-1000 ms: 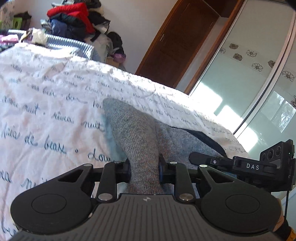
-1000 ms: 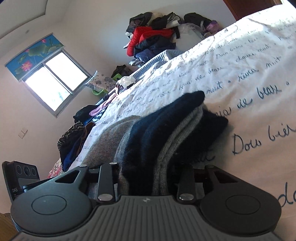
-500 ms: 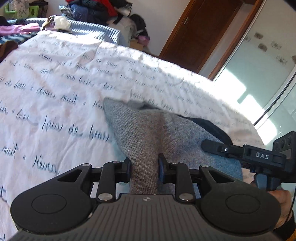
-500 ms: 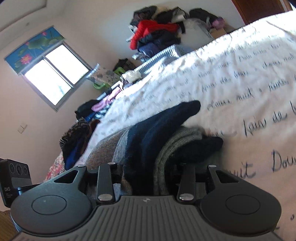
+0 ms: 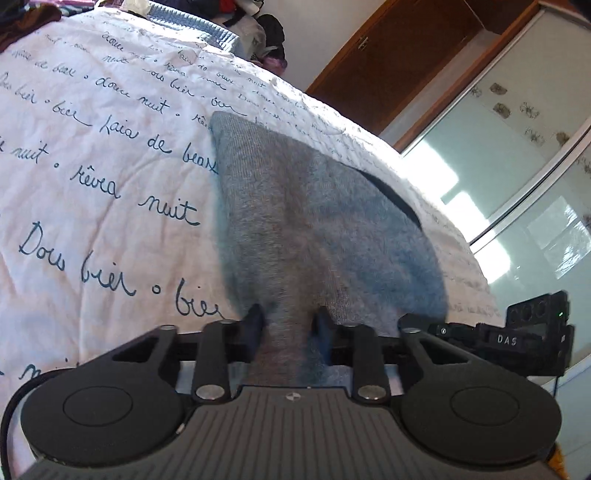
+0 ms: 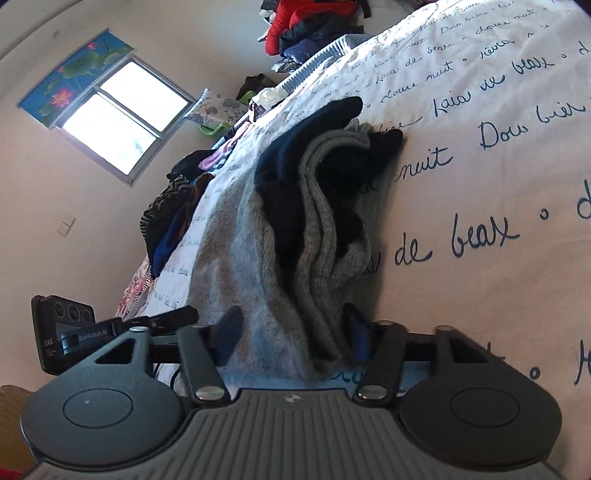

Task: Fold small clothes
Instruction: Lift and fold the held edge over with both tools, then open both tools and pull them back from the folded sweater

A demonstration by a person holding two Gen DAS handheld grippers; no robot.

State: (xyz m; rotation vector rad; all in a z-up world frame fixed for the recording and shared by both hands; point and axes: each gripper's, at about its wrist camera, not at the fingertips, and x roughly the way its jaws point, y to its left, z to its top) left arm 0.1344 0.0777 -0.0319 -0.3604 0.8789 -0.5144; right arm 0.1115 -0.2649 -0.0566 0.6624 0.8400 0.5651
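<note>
Folding is under way, not finished. The left claw is closing on a bunched end of the grey garment, the right claw on its thicker grey-and-dark end; it lies rumpled on the bed.

Home bedroom: bed, wardrobe, clothes pile.
</note>
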